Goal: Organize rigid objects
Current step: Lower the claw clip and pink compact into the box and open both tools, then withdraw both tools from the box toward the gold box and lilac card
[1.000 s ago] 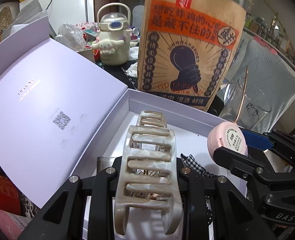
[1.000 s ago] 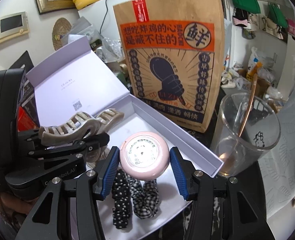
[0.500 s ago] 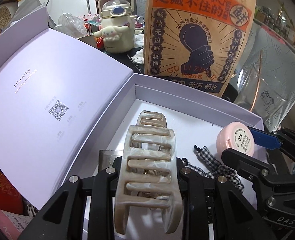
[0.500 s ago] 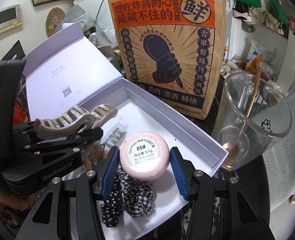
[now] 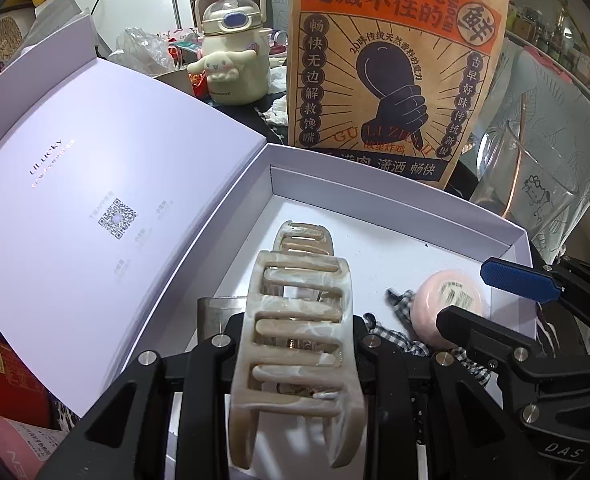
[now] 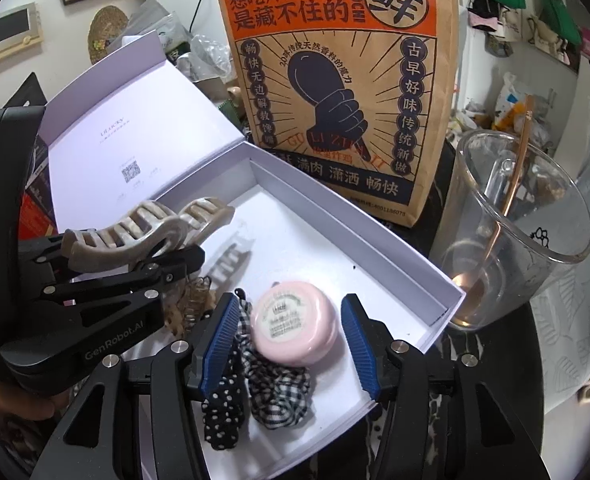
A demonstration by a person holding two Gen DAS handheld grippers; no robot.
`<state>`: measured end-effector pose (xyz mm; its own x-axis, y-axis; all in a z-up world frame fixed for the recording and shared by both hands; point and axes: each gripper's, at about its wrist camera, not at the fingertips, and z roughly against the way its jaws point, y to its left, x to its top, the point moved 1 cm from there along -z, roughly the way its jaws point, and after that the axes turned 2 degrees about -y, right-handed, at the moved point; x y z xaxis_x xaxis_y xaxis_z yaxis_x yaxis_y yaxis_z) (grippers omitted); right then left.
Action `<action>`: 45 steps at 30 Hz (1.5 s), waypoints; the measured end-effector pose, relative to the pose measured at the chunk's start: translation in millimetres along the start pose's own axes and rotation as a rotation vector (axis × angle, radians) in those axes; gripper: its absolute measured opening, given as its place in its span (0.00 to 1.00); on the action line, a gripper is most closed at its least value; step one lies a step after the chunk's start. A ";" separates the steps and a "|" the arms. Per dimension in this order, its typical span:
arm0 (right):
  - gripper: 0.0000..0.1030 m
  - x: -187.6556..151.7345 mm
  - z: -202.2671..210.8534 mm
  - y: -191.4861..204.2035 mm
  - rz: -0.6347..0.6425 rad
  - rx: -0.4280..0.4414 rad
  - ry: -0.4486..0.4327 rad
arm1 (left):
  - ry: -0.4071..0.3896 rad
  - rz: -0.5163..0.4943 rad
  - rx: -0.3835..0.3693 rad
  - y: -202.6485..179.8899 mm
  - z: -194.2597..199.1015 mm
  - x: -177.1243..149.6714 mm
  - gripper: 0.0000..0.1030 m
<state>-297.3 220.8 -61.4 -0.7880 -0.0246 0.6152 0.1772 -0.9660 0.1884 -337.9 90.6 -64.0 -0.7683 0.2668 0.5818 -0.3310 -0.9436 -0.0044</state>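
The left tongs (image 5: 299, 344) are clamped on a large marbled beige hair claw (image 5: 295, 336), which they hold above the open white box (image 6: 375, 220). In the left wrist view the claw runs from 6 o'clock up toward 12 o'clock, with its teeth hanging down on both sides.

The right tongs (image 6: 291, 340) stand apart, and their jaws have just been opening. Between the blue pads (image 6: 219, 344) is a round pink compact (image 6: 295, 324), with a gap on each side, so the pads do not press it. The compact lies tilted inside the box, resting on a black-and-white checked scrunchie (image 6: 279, 392). Just beside this one, at its 9 o'clock, lies a black scrunchie with white dots (image 6: 223, 404). A small brown hair clip (image 6: 191, 304) is also in the box, at 9 o'clock from the compact and partly hidden under the left tongs.

The lid of the box (image 5: 95, 208) stands open at 9 o'clock. Behind the box, at 12 o'clock, a brown paper bag (image 6: 331, 92) stands upright. At 3 o'clock in the right wrist view stands a glass mug (image 6: 515, 240) with a copper spoon (image 6: 507, 204) in it.
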 end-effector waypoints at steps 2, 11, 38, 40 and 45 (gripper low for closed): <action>0.59 -0.1 2.5 0.6 0.000 -0.005 -0.002 | 0.012 0.018 -0.015 1.7 -0.2 0.5 0.26; 0.60 -5.4 18.2 2.0 0.002 -0.028 -0.015 | 0.018 0.016 0.000 -3.0 12.3 -6.0 0.32; 0.66 -58.2 114.2 23.1 0.027 -0.033 -0.110 | -0.118 0.068 0.062 -3.9 119.1 -60.6 0.75; 0.66 -67.1 122.1 25.9 0.026 -0.027 -0.115 | -0.121 0.079 0.069 -3.2 126.3 -70.8 0.75; 0.66 -84.1 133.0 38.0 0.047 -0.013 -0.109 | -0.103 0.091 0.071 -4.0 140.3 -95.4 0.75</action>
<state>-145.9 220.5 -4.2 -0.7104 -0.0422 0.7025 0.2039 -0.9677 0.1481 -186.5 41.3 -5.4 -0.7318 0.1616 0.6621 -0.2203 -0.9754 -0.0053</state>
